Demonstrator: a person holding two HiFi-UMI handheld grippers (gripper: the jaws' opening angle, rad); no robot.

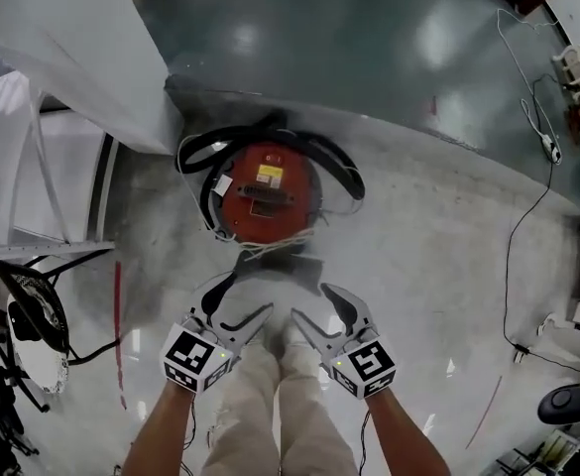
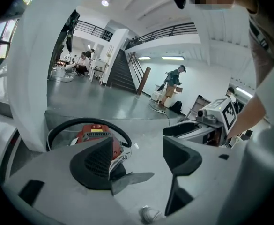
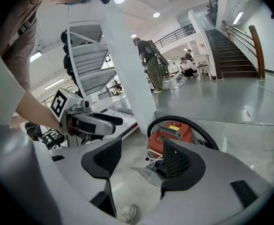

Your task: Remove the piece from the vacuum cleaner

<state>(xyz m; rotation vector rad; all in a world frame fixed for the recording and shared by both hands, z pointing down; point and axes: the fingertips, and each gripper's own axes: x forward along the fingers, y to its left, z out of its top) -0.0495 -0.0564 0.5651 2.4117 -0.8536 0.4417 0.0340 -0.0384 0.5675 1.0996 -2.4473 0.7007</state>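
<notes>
The red vacuum cleaner [image 1: 266,191] is sitting on the pale grey floor [image 1: 438,266], just above the middle of the frame. A black hose [image 1: 344,167] is curling round its top and sides. A bunch of white cord [image 1: 270,248] is lying at its near edge.

Both tools are hanging low in the frame, near the vacuum cleaner but not touching it, with a strip of bare floor lying between. The left tool [image 1: 248,305] is holding its jaws apart, with nothing in them. The right tool [image 1: 314,305] is doing the same: jaws apart, nothing between. Both are pointing up the frame at the cleaner, with their tips close together. The person's legs [image 1: 280,405] in light trousers are standing just below the tools.

On the left it is tight. A big white pillar [image 1: 71,48] is coming down from the upper left, and its corner is sitting near the hose's left edge. A white rack [image 1: 12,167] is standing below it.

On the right the floor is wide open — only a thin black cable [image 1: 508,286] is running down that side. Behind the cleaner, a curved edge is showing where the pale floor meets a darker shiny floor [image 1: 369,38].
</notes>
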